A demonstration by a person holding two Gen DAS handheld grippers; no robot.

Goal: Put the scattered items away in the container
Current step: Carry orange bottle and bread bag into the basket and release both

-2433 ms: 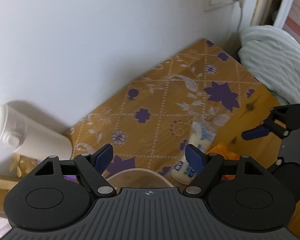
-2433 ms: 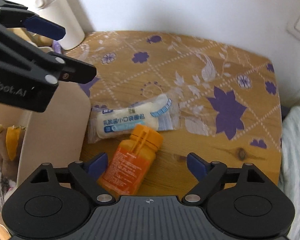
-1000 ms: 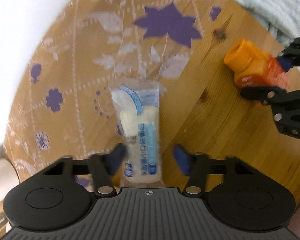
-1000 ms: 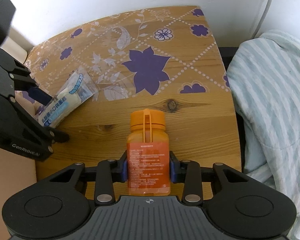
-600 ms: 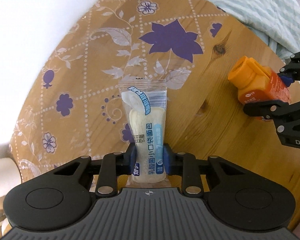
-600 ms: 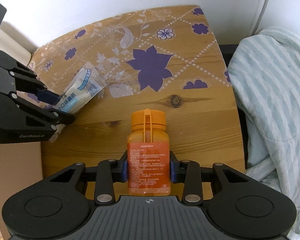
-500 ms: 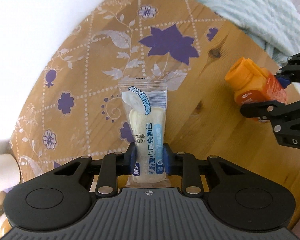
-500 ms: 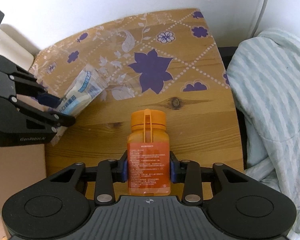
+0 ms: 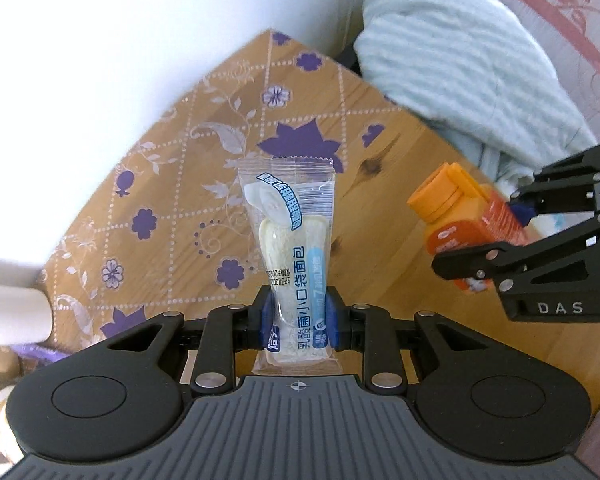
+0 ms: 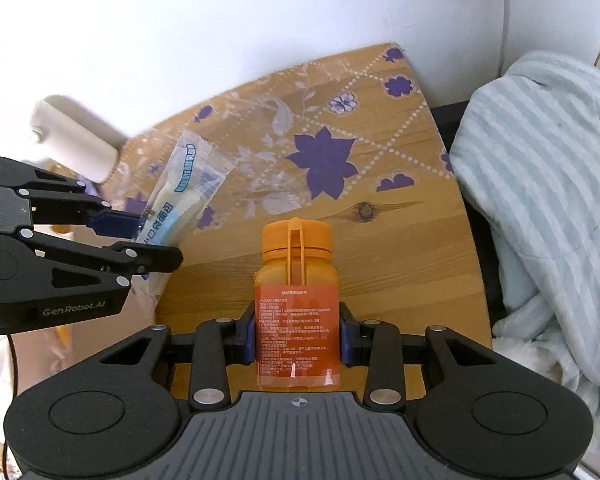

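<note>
At far left, a white cylindrical bottle [image 10: 74, 146] lies beside the wall at the edge of the surface [image 10: 400, 240], a wooden top partly covered by a clear film printed with purple flowers. Next, the left tool [image 9: 298, 316] is closed on the lower end of a sealed bread packet [image 9: 294, 264]; its blue pads [image 9: 267, 318] press both sides of the wrapper, and the packet's upper end projects forward above the surface. In the right wrist view the same left tool [image 10: 136, 236] appears side-on, the packet [image 10: 182, 196] angled up and away from it. Centre right, the right tool [image 10: 298, 338] clamps an orange bottle [image 10: 297, 300] by its labelled body, cap pointing forward, held above the wood. In the left wrist view, this right tool [image 9: 500, 232] and bottle [image 9: 464, 224] sit right of the packet, apart from it. At far right, a pale striped blanket [image 10: 548, 200] lies beside the surface.
</note>
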